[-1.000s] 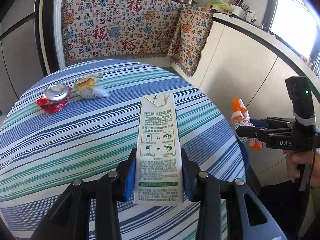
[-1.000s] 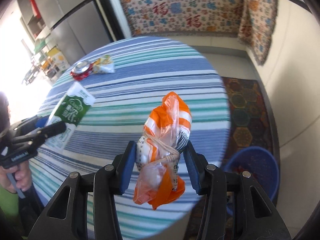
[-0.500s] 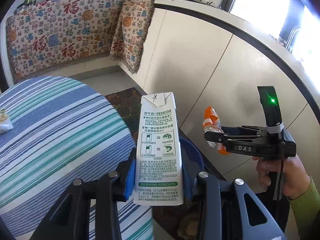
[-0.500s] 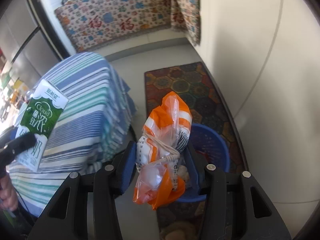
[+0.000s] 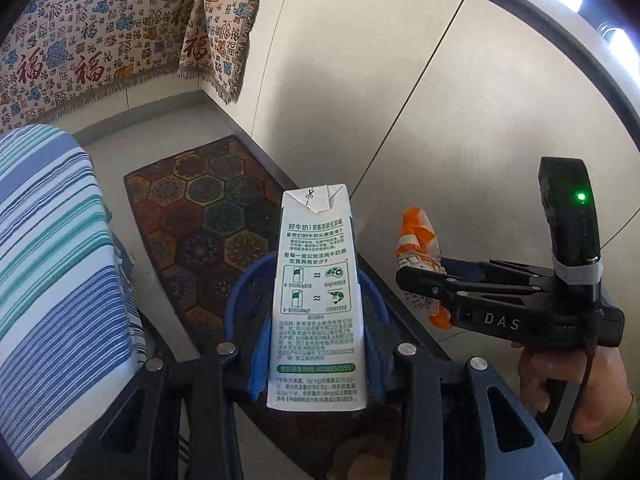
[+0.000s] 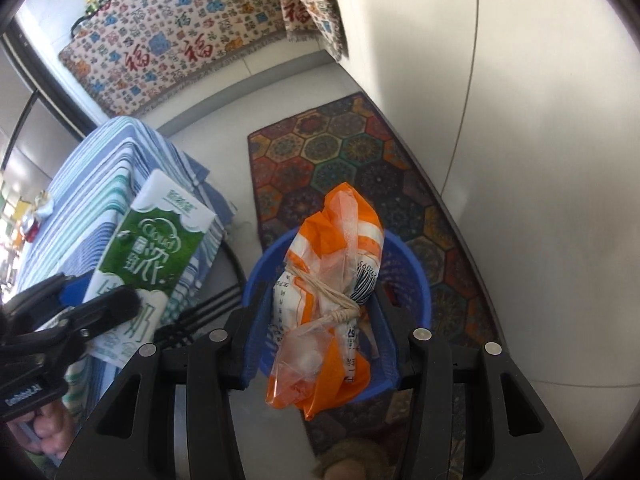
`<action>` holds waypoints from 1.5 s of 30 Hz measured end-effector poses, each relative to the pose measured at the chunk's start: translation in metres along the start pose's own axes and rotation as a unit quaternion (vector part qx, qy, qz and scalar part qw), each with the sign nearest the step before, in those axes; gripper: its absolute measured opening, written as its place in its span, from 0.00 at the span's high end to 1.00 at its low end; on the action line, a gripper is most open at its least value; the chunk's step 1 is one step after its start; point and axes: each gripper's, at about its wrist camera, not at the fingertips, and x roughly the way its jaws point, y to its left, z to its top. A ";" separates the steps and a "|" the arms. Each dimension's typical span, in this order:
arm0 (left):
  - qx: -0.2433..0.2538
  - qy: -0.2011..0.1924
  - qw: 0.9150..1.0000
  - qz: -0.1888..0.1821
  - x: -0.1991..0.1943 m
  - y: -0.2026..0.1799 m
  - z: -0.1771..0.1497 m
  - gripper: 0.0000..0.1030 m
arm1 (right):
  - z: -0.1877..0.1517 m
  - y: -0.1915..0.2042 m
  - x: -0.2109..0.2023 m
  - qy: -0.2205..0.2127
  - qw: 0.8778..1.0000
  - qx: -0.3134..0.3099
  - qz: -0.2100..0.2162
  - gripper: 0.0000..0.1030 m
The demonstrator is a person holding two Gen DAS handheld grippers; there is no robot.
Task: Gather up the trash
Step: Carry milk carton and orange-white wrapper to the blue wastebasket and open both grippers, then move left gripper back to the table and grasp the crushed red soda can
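Between the left gripper (image 5: 316, 364) pads, milk carton (image 5: 316, 300).

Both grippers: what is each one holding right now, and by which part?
The left gripper clamps the milk carton by its lower sides. The right gripper clamps the tied orange-and-white plastic bag across its middle.

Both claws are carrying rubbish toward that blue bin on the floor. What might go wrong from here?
1. The milk carton in the left gripper is tall; dropped from here, it may clip the blue basket rim and land on the patterned rug.
2. The orange plastic bag in the right gripper is crinkled and loose, so it might cling to a pad on release.
3. The two grippers are close together beside the striped table; they might bump.
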 end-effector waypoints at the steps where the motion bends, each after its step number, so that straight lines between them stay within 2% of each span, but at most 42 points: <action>1: -0.001 0.003 1.000 0.001 0.006 0.000 0.000 0.62 | 0.000 -0.003 0.001 0.000 1.000 0.003 0.001 0.52; 8: -0.011 0.023 1.000 0.004 0.041 0.003 0.000 0.62 | 0.002 -0.012 0.006 0.004 1.000 0.019 0.011 0.52; 14: -0.002 0.028 1.000 0.005 0.063 0.003 0.006 0.61 | 0.003 -0.015 0.006 0.000 0.999 0.030 0.014 0.51; 16: -0.002 0.029 1.000 0.006 0.069 0.004 0.006 0.60 | 0.004 -0.015 0.007 -0.001 0.999 0.029 0.014 0.49; 17: -0.006 0.033 0.999 0.007 0.074 0.006 0.006 0.53 | 0.006 -0.016 0.007 -0.001 0.999 0.030 0.016 0.47; 18: -0.010 0.036 0.999 0.007 0.077 0.006 0.006 0.49 | 0.007 -0.014 0.008 -0.003 0.999 0.033 0.018 0.39; 19: -0.015 0.036 0.999 0.007 0.079 0.008 0.007 0.47 | 0.007 -0.014 0.007 -0.006 0.999 0.035 0.021 0.36; 23: -0.023 0.035 0.999 0.008 0.079 0.011 0.008 0.47 | 0.008 -0.010 0.005 -0.015 0.999 0.034 0.022 0.35; 27: -0.019 0.016 1.000 0.003 0.053 0.009 0.005 0.47 | 0.009 -0.004 -0.003 -0.036 0.999 0.017 0.002 0.31; 31: -0.007 -0.015 1.000 -0.001 0.003 0.003 -0.004 0.47 | 0.012 0.008 -0.011 -0.064 0.998 -0.007 -0.029 0.19; 34: 0.005 -0.031 1.000 0.005 -0.037 0.005 -0.016 0.44 | 0.012 0.021 -0.014 -0.077 0.996 -0.027 -0.040 0.14; 37: 0.014 -0.047 0.998 0.032 -0.080 0.016 -0.034 0.40 | 0.011 0.034 -0.015 -0.085 0.994 -0.047 -0.050 0.09; 41: 0.002 -0.065 0.995 0.074 -0.129 0.051 -0.065 0.37 | 0.003 0.068 -0.016 -0.109 0.987 -0.096 -0.066 0.09; 45: -0.033 -0.066 0.989 0.127 -0.163 0.105 -0.093 0.37 | -0.013 0.121 -0.019 -0.128 0.980 -0.144 -0.041 0.09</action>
